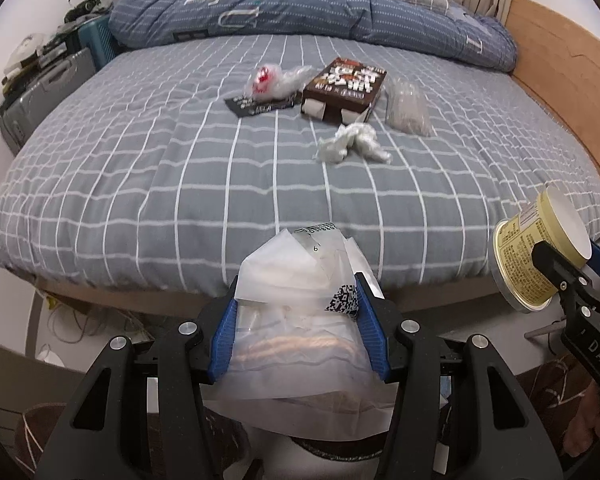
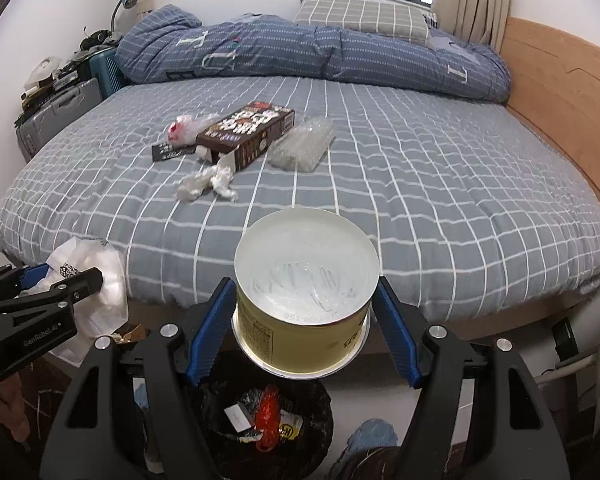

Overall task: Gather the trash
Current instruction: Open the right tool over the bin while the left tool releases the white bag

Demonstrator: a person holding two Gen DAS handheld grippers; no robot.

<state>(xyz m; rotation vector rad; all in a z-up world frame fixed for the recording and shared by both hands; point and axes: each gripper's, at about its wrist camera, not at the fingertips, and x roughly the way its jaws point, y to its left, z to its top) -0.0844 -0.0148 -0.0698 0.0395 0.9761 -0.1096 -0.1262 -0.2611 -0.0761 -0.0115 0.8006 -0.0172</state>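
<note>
left hand-held gripper (image 1: pixel 298 320) grips plastic bag (image 1: pixel 300 300); right hand-held gripper (image 2: pixel 306 320) grips cup (image 2: pixel 306 288).

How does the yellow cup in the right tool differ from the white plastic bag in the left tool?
The yellow cup is a stiff round container with an open, empty mouth; the white plastic bag is soft, crumpled and translucent. The cup has yellow printed sides; the bag is white with a black code label. Seen from the right wrist, the cup hangs above the black bin, while the bag is off to its left. Both are clamped, one in the right tool, one in the left tool.
</note>
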